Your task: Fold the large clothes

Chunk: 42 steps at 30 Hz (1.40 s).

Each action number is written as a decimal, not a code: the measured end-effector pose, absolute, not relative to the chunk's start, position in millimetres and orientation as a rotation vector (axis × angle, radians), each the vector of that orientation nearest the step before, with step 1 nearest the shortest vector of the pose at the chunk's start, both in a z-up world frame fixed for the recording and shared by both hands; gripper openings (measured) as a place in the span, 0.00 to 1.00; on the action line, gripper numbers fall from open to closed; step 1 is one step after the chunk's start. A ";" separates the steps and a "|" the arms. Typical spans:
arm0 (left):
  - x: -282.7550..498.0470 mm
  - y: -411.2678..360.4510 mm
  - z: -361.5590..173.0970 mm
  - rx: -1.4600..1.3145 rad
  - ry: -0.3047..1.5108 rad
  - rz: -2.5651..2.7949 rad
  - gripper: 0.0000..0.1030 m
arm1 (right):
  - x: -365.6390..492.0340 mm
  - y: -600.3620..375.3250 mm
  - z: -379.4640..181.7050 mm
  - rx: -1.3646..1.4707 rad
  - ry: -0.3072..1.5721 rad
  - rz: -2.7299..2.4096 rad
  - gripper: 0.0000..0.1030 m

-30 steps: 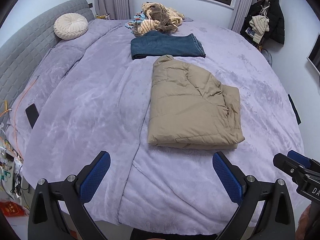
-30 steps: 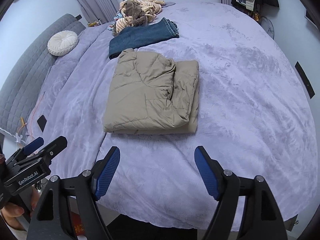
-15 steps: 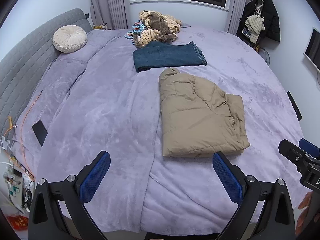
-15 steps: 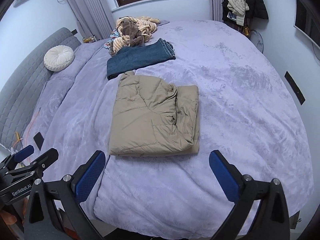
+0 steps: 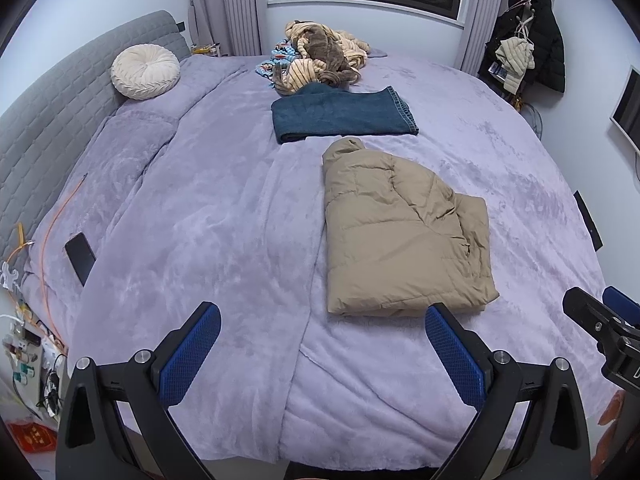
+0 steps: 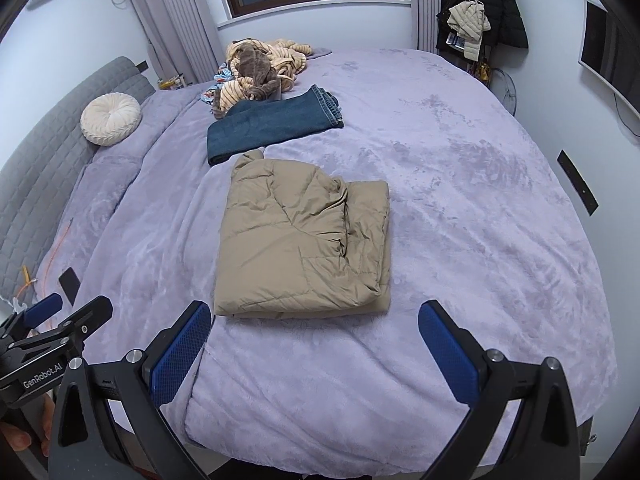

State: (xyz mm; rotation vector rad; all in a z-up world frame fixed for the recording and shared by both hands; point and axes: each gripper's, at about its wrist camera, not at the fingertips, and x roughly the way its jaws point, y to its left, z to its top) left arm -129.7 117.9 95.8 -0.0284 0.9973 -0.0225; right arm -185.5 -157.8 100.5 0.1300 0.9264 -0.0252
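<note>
The tan puffer jacket (image 5: 404,232) (image 6: 304,240) lies folded mid-bed on the lavender blanket (image 5: 208,220) (image 6: 460,208), just beside folded jeans (image 5: 340,114) (image 6: 272,124), while the left gripper (image 5: 320,354) and right gripper (image 6: 314,348) hover apart above the bed's near edge, jaws spread wide, grasping nothing.

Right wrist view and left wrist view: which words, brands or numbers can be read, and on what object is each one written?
"GenRobot.AI": on the body of the left hand-held gripper, seen in the right wrist view.
"D": only the first letter shows on the right hand-held gripper at the frame edge; the rest is cut off.
Red packet on the floor: print too blurred to read.
</note>
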 end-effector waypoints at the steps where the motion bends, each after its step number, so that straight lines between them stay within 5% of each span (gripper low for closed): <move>1: -129.6 118.1 95.8 -0.027 0.998 -0.022 0.99 | -185.3 -157.8 99.9 0.131 0.928 -0.024 1.00; 42: -131.0 122.4 98.0 -0.025 0.995 -0.007 0.99 | -188.7 -152.5 100.7 0.133 0.928 -0.031 1.00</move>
